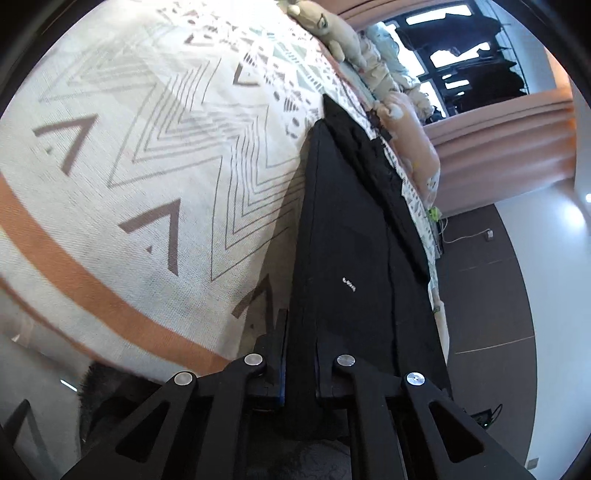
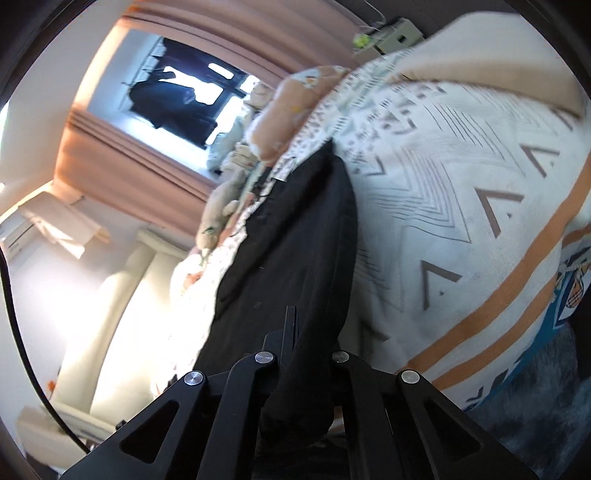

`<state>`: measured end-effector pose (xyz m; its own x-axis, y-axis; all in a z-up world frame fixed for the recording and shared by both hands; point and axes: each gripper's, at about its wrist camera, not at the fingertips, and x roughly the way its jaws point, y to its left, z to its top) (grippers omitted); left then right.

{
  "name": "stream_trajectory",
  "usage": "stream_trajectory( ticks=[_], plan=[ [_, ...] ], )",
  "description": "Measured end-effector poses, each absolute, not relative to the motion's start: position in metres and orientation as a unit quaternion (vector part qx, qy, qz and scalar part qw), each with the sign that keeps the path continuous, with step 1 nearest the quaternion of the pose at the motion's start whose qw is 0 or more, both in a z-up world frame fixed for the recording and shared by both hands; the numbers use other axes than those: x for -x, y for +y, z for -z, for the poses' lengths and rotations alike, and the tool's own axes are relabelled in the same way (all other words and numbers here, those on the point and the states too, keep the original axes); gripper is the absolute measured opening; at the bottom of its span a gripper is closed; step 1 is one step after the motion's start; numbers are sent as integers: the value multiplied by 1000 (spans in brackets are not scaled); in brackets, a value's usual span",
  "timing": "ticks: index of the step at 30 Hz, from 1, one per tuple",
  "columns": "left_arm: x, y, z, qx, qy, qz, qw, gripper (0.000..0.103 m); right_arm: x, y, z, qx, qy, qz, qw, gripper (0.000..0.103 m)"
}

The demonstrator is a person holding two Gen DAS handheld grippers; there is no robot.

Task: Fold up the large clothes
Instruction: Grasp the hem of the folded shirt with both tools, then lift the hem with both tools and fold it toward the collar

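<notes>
**Both jaws clamped on the black garment**

My left gripper (image 1: 301, 354) has its jaws pinched on the near edge of the black garment (image 1: 343, 236), and my right gripper (image 2: 314, 350) jaws are pinched on a bunched fold of it too. The garment stretches away from me across the bed, over the patterned cream blanket (image 1: 147, 155), its far end near the plush toys (image 1: 325, 26) by the window.
</notes>
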<state>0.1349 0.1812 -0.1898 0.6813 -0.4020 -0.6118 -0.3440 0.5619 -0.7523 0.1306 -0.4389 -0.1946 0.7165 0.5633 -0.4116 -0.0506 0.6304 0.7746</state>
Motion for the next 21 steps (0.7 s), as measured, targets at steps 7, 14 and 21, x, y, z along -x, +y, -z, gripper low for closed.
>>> stream_trajectory(
  ticks=[7, 14, 21],
  plan=[
    [-90, 187, 161, 465, 374, 22, 802, 9, -91, -438, 164, -372, 313, -208, 849, 4],
    [-52, 186, 140, 474, 353, 20, 807, 9, -49, -439, 143, -367, 297, -225, 852, 4],
    [-6, 182, 102, 468, 327, 11, 821, 9, -5, -450, 118, -377, 290, -224, 851, 4]
  ],
)
